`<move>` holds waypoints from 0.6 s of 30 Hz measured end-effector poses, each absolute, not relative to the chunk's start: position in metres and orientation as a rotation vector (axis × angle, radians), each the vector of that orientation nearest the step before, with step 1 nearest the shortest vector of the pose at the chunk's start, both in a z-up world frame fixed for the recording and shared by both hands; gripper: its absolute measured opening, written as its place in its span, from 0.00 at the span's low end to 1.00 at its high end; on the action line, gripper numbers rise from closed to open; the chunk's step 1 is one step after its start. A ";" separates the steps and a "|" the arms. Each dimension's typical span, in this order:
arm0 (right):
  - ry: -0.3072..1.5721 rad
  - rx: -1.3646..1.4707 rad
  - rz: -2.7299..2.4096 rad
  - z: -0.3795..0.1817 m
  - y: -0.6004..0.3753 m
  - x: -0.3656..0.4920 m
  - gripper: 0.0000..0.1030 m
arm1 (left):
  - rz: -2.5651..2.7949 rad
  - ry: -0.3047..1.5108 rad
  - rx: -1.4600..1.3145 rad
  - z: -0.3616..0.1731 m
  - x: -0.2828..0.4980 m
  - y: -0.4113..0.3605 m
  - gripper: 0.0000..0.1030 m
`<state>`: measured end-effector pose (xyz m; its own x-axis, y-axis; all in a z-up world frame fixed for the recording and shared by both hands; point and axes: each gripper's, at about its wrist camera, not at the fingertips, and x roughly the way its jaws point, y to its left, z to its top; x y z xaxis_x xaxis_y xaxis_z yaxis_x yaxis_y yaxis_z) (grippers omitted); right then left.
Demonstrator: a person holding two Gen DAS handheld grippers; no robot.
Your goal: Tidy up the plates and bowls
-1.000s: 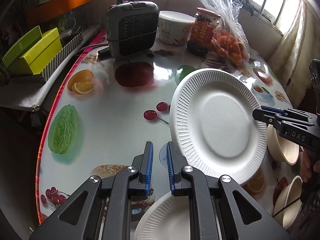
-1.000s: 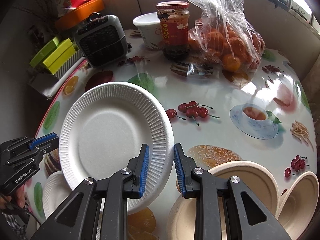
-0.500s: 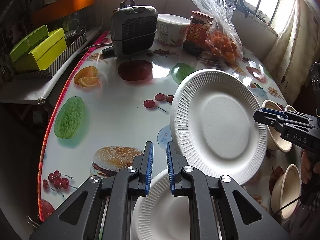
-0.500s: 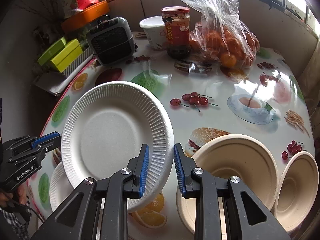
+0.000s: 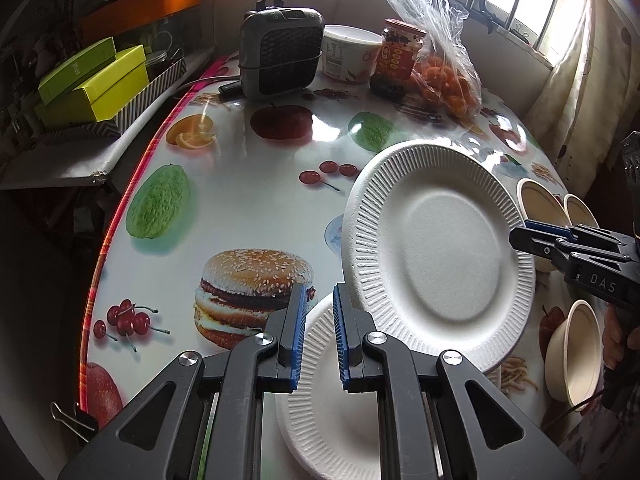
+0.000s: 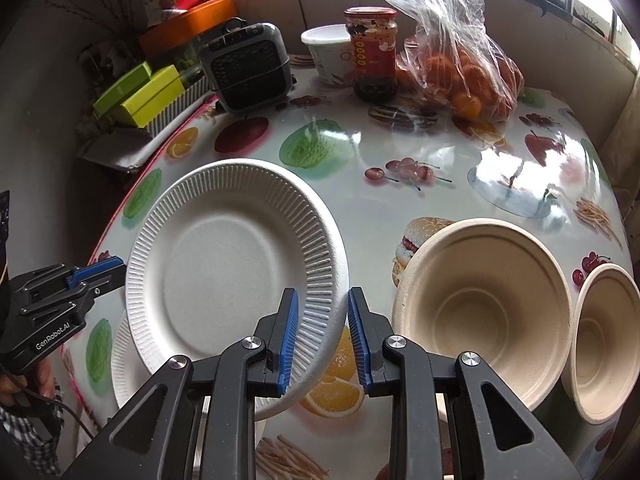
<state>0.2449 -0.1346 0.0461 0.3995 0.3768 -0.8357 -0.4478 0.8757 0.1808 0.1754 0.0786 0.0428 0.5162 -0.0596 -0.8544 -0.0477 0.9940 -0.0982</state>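
A white ribbed paper plate [image 5: 436,248] [image 6: 228,264] hangs tilted above the fruit-print table [image 5: 248,184]. Its near rim sits between the pads of my right gripper [image 6: 320,332] [image 5: 520,234], which is shut on it. My left gripper [image 5: 318,328] [image 6: 116,270] is shut with nothing between its pads, and the plate's left rim lies against the outside of its right finger. A second white plate [image 5: 332,412] [image 6: 124,372] lies flat on the table below the lifted one. Two beige bowls [image 6: 480,308] [image 6: 604,352] stand on the table to the right of my right gripper.
At the far side stand a grey heater [image 5: 280,60], a white tub [image 5: 350,54], a red-labelled jar [image 5: 396,60] and a plastic bag of oranges [image 5: 448,80]. Green boxes [image 5: 100,80] lie on a shelf left of the table. A binder clip [image 5: 68,420] grips the near left edge.
Both grippers and the lifted plate have drawn back toward the near side of the table. More of the lower plate and the bowls has come into view.
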 end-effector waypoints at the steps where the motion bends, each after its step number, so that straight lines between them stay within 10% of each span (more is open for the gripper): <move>1: 1.038 -0.075 0.525 0.046 -0.135 0.243 0.24 | -0.007 1.031 -0.117 0.042 0.174 0.079 0.12; 18: 1.066 -0.063 0.557 0.035 -0.132 0.215 0.24 | 0.004 1.051 -0.140 0.035 0.146 0.085 0.12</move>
